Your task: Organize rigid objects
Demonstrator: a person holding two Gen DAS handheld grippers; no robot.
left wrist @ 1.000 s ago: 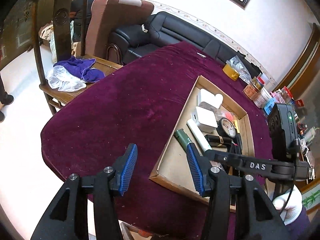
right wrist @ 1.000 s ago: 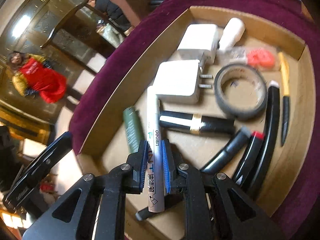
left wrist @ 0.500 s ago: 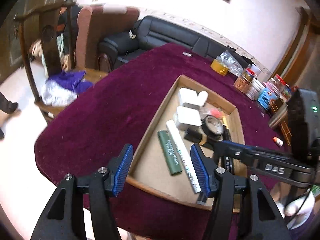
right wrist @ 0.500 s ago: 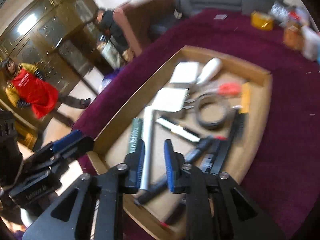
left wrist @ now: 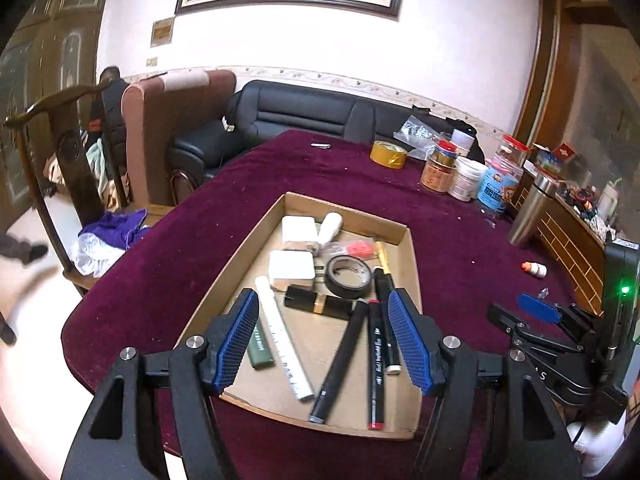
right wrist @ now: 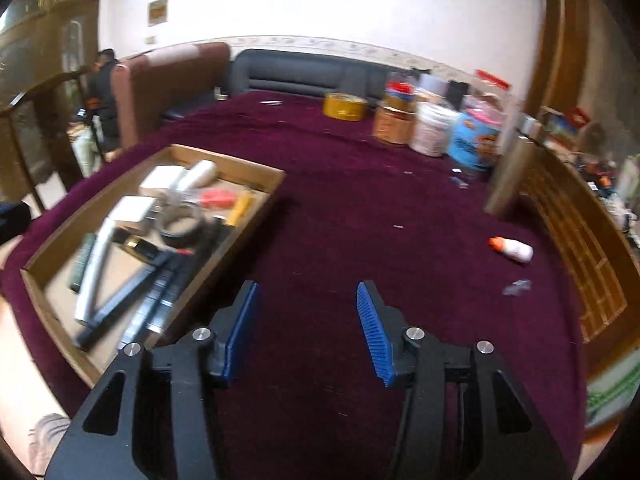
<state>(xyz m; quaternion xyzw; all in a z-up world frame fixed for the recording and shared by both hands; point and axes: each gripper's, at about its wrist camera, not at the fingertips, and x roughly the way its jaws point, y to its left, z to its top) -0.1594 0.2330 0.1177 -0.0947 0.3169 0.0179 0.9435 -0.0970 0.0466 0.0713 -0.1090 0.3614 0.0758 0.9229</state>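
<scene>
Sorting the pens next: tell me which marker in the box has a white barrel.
The white marker, lying beside the short green marker near the cardboard box's left wall; the other markers are black.

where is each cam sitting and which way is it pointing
Left wrist: sits on the left gripper, facing forward and down over the cardboard tray towards the sofa; shows its own open blue-padded fingers, plus the right gripper at the right edge.
Right wrist: sits on the right gripper, facing across the purple tablecloth with the tray to its left; shows its own open fingers and a bare forearm lower left.
Shared: tray, yellow tape roll, jars, small white bottle.
</scene>
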